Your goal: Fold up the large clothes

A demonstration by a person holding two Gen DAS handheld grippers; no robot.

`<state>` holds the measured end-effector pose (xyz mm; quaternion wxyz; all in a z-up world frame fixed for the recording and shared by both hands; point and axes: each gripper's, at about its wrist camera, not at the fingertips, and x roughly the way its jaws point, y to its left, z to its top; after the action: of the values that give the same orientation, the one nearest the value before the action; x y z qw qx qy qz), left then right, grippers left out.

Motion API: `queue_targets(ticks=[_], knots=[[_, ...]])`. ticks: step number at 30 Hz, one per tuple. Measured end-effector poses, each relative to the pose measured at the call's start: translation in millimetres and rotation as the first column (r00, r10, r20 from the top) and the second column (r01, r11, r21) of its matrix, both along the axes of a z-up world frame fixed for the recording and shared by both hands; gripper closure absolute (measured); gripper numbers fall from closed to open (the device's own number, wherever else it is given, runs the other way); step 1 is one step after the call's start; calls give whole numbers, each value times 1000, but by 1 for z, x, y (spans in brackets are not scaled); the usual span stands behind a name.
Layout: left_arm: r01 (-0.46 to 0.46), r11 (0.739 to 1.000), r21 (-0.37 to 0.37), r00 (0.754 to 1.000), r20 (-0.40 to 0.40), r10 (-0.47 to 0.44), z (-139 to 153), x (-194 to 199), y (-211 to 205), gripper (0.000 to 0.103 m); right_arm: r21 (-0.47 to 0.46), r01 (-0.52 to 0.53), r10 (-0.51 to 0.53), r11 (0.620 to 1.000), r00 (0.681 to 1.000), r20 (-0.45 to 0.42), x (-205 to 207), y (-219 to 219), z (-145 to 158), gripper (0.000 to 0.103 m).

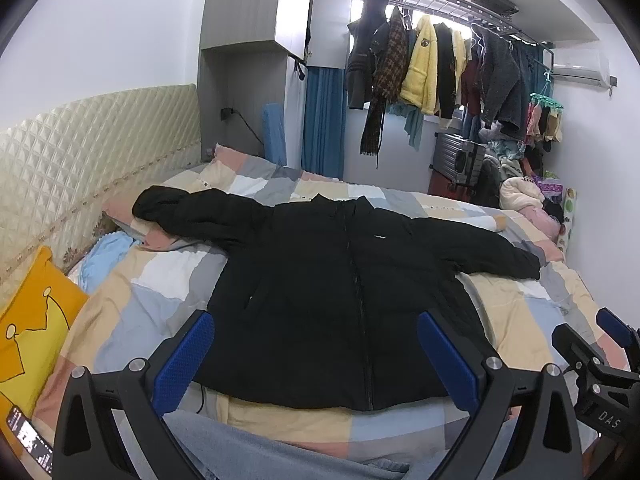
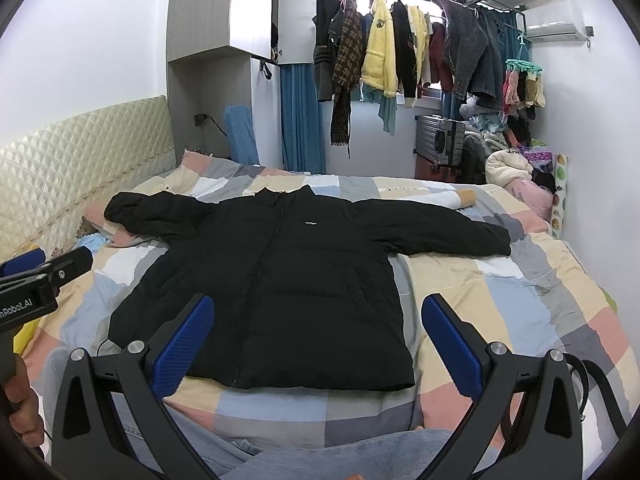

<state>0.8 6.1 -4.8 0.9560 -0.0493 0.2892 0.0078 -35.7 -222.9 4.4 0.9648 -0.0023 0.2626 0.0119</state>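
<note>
A black zip-up puffer jacket (image 1: 328,292) lies flat, front up, on the patchwork bed cover (image 1: 132,300), both sleeves spread out; it also shows in the right wrist view (image 2: 272,280). My left gripper (image 1: 316,344) is open and empty, held above the jacket's hem. My right gripper (image 2: 318,328) is open and empty, above the jacket's lower right corner. The right gripper shows at the right edge of the left wrist view (image 1: 592,360). The left gripper shows at the left edge of the right wrist view (image 2: 40,276).
A padded cream headboard (image 1: 80,152) runs along the left. A yellow pillow (image 1: 32,328) and a phone (image 1: 30,438) lie at the near left. A rack of hanging clothes (image 1: 440,68), a suitcase (image 1: 456,160) and a pile of clothes (image 1: 524,188) stand beyond the bed.
</note>
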Motion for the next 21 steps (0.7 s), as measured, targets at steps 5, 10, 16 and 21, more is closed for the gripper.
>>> queue_targets(ticks=[5, 10, 16, 21], knots=[[2, 1000, -3, 1000, -7, -2, -3, 0, 2, 0, -1, 2, -2, 1000, 1000, -4, 0, -1, -1, 0], [6, 1000, 4, 1000, -17, -6, -3, 0, 0, 0, -7, -2, 2, 1000, 1000, 0, -3, -2, -1, 0], [3, 1000, -5, 1000, -18, -3, -4, -1, 1, 0, -9, -6, 6, 1000, 1000, -6, -2, 0, -2, 0], [1, 1000, -7, 1000, -18, -1, -4, -2, 2, 0, -10, 0, 0, 1000, 1000, -7, -3, 1, -1, 0]])
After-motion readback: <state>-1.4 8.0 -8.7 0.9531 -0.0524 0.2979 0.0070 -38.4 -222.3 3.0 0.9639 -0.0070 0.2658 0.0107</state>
